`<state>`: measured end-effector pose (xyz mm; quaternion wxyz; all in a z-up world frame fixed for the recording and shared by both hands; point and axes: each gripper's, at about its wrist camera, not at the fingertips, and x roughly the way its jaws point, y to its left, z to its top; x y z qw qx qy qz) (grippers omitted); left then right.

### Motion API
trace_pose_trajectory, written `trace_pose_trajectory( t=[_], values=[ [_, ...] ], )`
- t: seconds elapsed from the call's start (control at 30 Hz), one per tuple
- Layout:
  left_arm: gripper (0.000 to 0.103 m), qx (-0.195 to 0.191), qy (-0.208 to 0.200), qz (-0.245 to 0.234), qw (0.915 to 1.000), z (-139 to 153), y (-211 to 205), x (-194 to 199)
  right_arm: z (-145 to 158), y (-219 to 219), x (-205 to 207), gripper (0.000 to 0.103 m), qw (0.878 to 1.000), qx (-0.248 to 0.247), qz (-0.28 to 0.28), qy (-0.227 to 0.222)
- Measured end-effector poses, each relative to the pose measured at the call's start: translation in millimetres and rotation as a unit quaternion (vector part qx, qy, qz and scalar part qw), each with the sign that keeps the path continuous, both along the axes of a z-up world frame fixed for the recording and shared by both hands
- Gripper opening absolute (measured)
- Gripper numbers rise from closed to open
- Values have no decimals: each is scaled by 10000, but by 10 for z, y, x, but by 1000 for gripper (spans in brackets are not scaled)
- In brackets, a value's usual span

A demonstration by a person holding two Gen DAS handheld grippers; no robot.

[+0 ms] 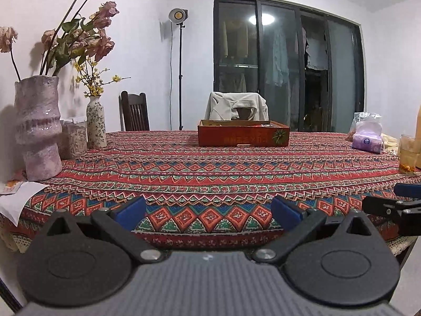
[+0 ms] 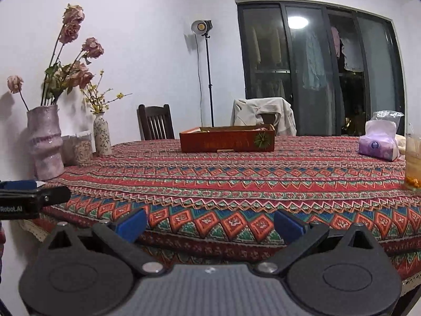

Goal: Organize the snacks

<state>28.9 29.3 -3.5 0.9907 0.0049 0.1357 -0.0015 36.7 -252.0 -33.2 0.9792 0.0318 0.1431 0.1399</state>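
Observation:
A shallow red cardboard box [image 1: 243, 134] stands at the far middle of the table on a red patterned tablecloth [image 1: 210, 173]; it also shows in the right wrist view [image 2: 227, 139]. Its contents are mostly hidden by its wall. My left gripper [image 1: 209, 214] is open and empty over the table's near edge. My right gripper [image 2: 210, 223] is open and empty, also at the near edge, to the right of the left one. The right gripper's finger shows at the right edge of the left wrist view [image 1: 394, 205].
A large pink vase [image 1: 38, 129] with dried flowers, a small floral vase [image 1: 96, 123] and clear jars [image 1: 75, 137] stand at the left. A purple tissue pack [image 2: 379, 143] and a glass of drink [image 2: 413, 163] stand at the right. Two chairs stand behind the table.

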Motion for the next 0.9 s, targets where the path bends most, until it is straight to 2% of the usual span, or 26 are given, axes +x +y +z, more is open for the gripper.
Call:
trace_pose_trajectory(
  t=[0.9],
  values=[
    [103, 56, -82, -78, 9999, 49, -30, -25, 64, -22, -6, 103, 10000, -2, -25, -68]
  ],
)
